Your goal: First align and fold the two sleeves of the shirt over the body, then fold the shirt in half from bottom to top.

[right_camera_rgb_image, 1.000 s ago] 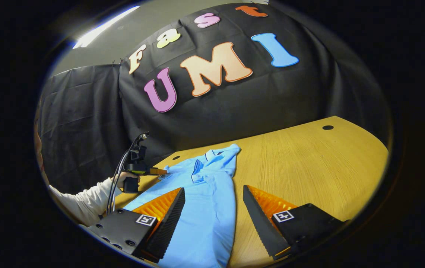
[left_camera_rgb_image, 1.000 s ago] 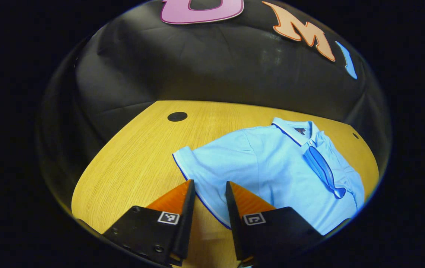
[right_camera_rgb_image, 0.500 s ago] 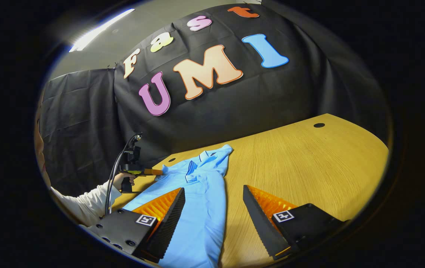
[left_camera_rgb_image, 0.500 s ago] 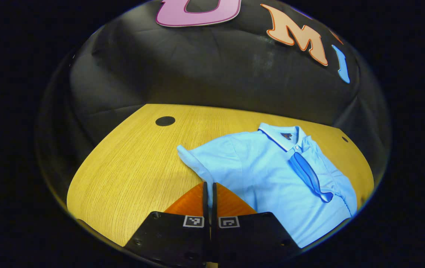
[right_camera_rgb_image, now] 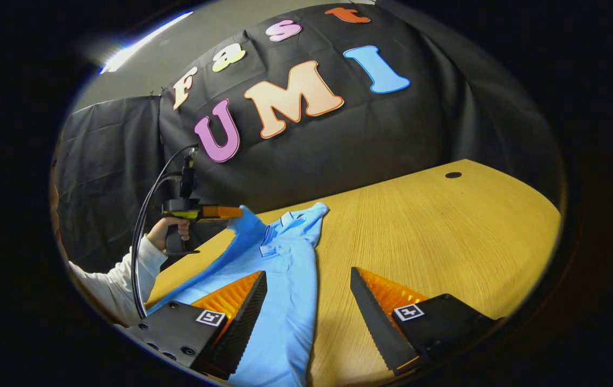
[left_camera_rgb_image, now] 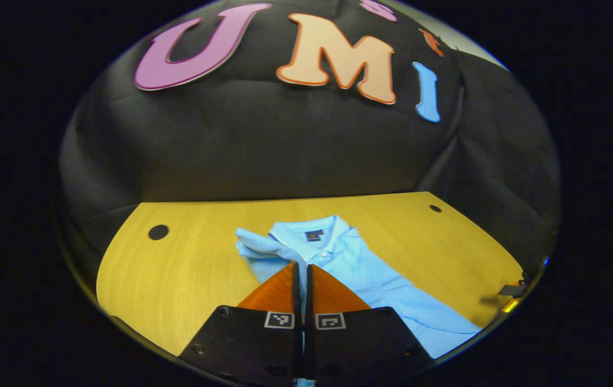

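Note:
A light blue polo shirt (left_camera_rgb_image: 387,293) lies on the wooden table (left_camera_rgb_image: 199,263), collar (left_camera_rgb_image: 311,232) toward the back wall. My left gripper (left_camera_rgb_image: 301,271) is shut on the shirt's sleeve, and fabric bunches just beyond its tips. In the right gripper view, the left gripper (right_camera_rgb_image: 225,212) holds that sleeve (right_camera_rgb_image: 247,228) lifted off the table above the shirt (right_camera_rgb_image: 285,279), with a hand (right_camera_rgb_image: 164,234) on its handle. My right gripper (right_camera_rgb_image: 308,271) stands open over the lower part of the shirt, with nothing pressed between its fingers.
Two round black holes (left_camera_rgb_image: 158,232) (left_camera_rgb_image: 435,208) mark the tabletop's back corners, and another hole (right_camera_rgb_image: 453,174) shows in the right gripper view. Bare wood (right_camera_rgb_image: 446,231) stretches to the right of the shirt. A white sleeve (right_camera_rgb_image: 107,279) and a cable (right_camera_rgb_image: 142,258) are at the left.
My left gripper closed on the sleeve, then raised it off the table and carried it inward over the shirt. The right gripper stayed open and almost still.

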The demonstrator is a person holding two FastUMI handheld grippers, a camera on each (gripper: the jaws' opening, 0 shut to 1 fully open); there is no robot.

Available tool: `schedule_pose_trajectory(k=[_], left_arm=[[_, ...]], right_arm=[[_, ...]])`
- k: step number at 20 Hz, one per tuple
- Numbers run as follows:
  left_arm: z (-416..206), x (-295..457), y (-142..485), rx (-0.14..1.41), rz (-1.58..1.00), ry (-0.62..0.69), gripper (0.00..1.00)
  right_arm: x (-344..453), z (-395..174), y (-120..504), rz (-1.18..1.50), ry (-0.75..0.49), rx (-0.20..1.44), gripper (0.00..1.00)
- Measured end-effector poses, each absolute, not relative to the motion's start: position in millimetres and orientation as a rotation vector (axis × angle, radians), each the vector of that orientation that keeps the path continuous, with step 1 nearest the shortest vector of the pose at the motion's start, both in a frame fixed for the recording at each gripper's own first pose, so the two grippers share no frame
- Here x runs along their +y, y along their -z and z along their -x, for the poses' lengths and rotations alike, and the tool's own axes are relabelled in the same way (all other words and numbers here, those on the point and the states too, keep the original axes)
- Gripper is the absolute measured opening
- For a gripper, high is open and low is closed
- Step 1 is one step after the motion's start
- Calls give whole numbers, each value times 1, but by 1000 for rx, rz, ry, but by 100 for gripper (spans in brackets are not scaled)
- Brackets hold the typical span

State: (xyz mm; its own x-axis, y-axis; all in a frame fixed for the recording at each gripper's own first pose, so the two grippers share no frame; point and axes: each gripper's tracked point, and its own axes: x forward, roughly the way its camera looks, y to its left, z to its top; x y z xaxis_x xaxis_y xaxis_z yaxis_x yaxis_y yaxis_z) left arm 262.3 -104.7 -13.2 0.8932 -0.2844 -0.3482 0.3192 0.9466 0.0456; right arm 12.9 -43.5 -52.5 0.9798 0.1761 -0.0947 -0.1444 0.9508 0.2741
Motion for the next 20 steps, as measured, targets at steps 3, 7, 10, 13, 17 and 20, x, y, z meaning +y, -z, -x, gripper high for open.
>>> schedule_pose_trajectory(k=[3, 7, 10, 13, 17, 20], left_arm=[[-258, -144, 33, 369, -172, 385, 0], [-253, -178, 66, 416, -265, 439, 0], [-253, -187, 84, 433, -298, 423, 0], [-244, -200, 85, 451, -259, 441, 10], [-218, -195, 68, 413, -256, 419, 52], [-178, -180, 62, 384, -259, 408, 82]], right_arm=[[-48, -9, 59, -257, -149, 125, 97], [-52, -9, 58, -262, -147, 124, 97], [-48, -10, 63, -256, -157, 127, 97], [-47, -6, 76, -224, -158, 163, 97], [-41, 3, 84, -180, -161, 177, 97], [-29, 13, 83, -161, -181, 177, 98]])
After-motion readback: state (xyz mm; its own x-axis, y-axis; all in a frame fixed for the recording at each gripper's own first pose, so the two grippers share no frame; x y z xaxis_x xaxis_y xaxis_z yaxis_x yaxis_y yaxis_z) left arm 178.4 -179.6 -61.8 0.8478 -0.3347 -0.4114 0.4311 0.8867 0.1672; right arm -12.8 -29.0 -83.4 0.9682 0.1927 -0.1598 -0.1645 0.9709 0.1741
